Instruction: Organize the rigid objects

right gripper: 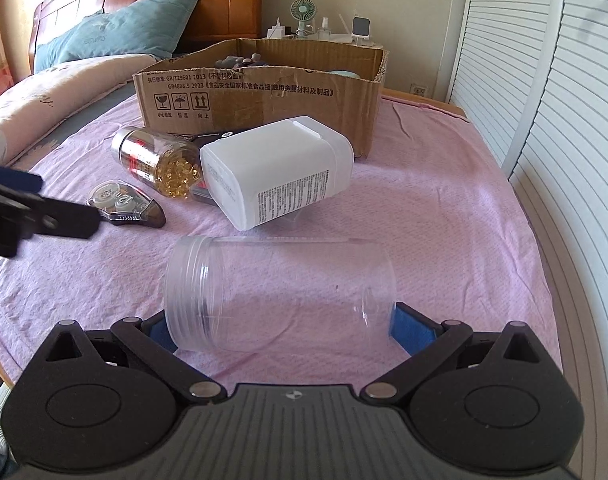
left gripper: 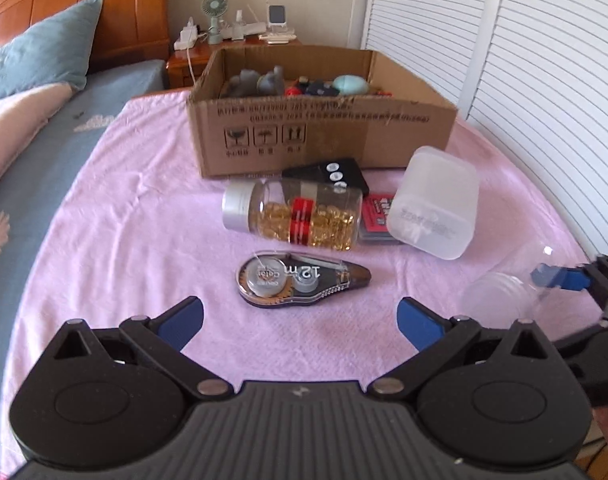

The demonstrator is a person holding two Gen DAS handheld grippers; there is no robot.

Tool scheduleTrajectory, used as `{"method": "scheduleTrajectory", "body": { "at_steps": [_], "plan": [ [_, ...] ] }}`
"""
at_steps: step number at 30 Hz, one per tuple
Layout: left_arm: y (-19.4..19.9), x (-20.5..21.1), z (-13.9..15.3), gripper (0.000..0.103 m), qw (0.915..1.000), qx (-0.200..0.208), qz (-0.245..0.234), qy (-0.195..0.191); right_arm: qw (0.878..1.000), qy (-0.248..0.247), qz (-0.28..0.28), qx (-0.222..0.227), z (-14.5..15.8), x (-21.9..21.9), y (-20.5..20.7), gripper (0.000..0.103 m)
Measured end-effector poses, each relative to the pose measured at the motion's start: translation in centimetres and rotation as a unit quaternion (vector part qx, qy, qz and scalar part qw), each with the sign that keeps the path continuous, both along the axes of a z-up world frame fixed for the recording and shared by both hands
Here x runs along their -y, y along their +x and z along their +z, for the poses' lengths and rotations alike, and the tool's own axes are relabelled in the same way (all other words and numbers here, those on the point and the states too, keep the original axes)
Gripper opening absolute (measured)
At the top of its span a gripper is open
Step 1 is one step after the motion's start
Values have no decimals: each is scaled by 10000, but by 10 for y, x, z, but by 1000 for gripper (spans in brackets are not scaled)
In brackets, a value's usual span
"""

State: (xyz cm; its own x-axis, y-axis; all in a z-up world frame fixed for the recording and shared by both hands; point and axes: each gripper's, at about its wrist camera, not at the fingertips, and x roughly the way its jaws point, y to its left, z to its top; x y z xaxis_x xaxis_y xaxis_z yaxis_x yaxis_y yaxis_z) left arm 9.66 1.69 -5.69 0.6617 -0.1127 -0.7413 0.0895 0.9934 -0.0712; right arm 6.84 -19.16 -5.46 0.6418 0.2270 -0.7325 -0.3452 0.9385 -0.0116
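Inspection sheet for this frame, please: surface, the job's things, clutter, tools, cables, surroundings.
Surface: pink blanket spread on a bed.
Job's things: clear jar on its side; white container tipped over; capsule bottle lying down; correction tape; black remote; cardboard box partly filled.
Clutter: red-and-black packet partly hidden under the white container.
Tools: left tool open, empty; right tool open, its fingers flanking the clear jar.
Cables: white cord at the nightstand.
Surroundings: pillows, wooden headboard, louvred doors, small fan.
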Motion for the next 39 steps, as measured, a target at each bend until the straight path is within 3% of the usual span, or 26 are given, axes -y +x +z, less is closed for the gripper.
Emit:
{"method": "scheduleTrajectory", "body": {
  "at_steps": [8,14,18,25,39],
  "plan": [
    [17,2,-16,102,9994,29,258,-216,9998,58,135,155,-2,4,-6,103],
    [25,11,-18,100,9993,138,345,-51,9997,74,160,185,-3,4,-7,103],
    [24,17,-21,98,9994,217,149,226,9996,74,176,185,-3,4,-7,103],
    [23,12,-19,90,9993,293,53,206,9997,66,175,159,-2,4,-7,103],
    [20,-16,-17,90,9995,187,2,238,9994,-37,102,-329,6,-5,6,103]
  ]
}}
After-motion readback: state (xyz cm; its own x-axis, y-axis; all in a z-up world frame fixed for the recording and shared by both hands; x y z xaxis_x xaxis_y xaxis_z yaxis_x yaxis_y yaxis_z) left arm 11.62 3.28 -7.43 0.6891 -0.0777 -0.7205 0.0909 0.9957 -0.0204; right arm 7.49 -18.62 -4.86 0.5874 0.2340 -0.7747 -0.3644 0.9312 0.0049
